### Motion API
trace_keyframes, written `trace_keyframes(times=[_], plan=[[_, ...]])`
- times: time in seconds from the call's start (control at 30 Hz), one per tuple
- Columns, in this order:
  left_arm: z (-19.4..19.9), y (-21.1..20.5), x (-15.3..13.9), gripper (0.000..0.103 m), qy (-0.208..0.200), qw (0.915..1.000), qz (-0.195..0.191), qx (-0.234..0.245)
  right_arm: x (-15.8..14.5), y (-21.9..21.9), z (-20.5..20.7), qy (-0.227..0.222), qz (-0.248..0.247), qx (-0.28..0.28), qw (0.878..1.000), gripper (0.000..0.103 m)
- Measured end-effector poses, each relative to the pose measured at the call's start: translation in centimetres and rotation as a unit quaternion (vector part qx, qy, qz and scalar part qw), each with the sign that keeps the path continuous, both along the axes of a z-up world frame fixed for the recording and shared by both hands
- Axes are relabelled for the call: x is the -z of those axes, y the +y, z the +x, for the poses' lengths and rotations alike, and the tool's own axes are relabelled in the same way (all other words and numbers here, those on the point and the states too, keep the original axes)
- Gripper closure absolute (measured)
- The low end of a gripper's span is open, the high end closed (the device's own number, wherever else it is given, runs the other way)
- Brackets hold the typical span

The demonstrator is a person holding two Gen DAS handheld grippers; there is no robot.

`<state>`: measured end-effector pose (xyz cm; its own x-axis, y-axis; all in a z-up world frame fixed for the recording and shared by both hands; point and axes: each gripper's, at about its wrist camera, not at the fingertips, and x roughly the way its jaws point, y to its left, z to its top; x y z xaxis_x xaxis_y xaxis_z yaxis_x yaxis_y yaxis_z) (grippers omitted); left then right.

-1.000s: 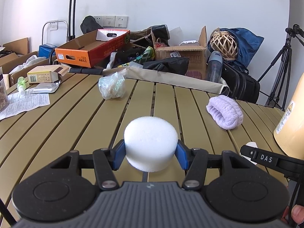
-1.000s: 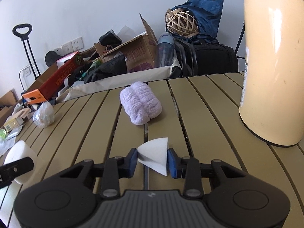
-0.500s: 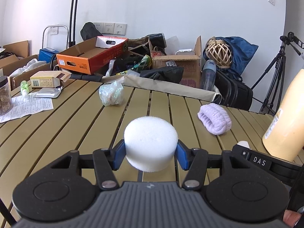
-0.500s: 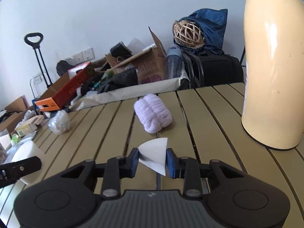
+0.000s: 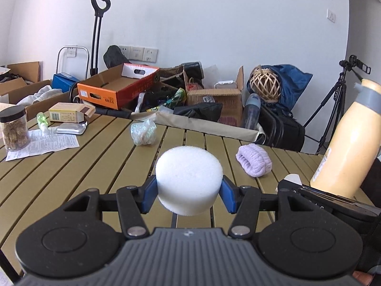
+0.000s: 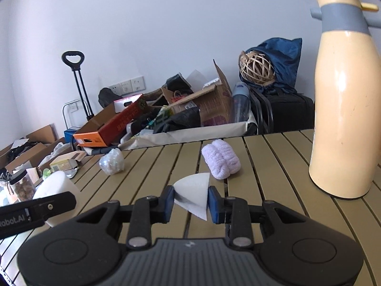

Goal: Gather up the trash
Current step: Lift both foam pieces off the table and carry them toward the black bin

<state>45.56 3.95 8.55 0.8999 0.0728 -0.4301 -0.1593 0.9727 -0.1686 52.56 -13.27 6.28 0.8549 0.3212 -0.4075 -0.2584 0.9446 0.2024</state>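
Note:
My left gripper (image 5: 188,196) is shut on a white foam puck (image 5: 188,178), held above the slatted table (image 5: 71,178). My right gripper (image 6: 190,201) is shut on a white folded paper cone (image 6: 194,190), also lifted off the table. The foam puck (image 6: 58,186) and the left gripper's finger show at the left of the right wrist view. The tip of the paper cone (image 5: 293,178) and the right gripper body show at the right of the left wrist view. A crumpled clear plastic wad (image 5: 143,132) lies farther back on the table.
A lilac knitted roll (image 5: 254,160) lies right of centre. A tall cream thermos (image 6: 345,109) stands at the right. A jar (image 5: 14,128), printed leaflet (image 5: 42,143), small box (image 5: 66,115) and foil pack sit at the left. Boxes, bags and a tripod crowd the floor behind.
Both grippers have risen and drawn back from the table with their loads. The table objects look smaller and lower, and more of the wall and thermos top shows.

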Motion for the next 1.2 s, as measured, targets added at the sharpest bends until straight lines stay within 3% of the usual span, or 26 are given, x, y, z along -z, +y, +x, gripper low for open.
trace_keyframes(times=[0.77, 1.2], plan=[[-11.5, 1.4, 0.5, 0.047, -0.014, 0.9999, -0.001, 0.009, -0.2, -1.0, -13.4, -0.023, -0.002, -0.034, 0.999, 0.073], [-18.6, 1.5, 3.2, 0.047, 0.023, 0.9992, 0.021, 0.024, 2.0, -0.7, -21.2, -0.002, -0.012, -0.065, 0.998, 0.073]])
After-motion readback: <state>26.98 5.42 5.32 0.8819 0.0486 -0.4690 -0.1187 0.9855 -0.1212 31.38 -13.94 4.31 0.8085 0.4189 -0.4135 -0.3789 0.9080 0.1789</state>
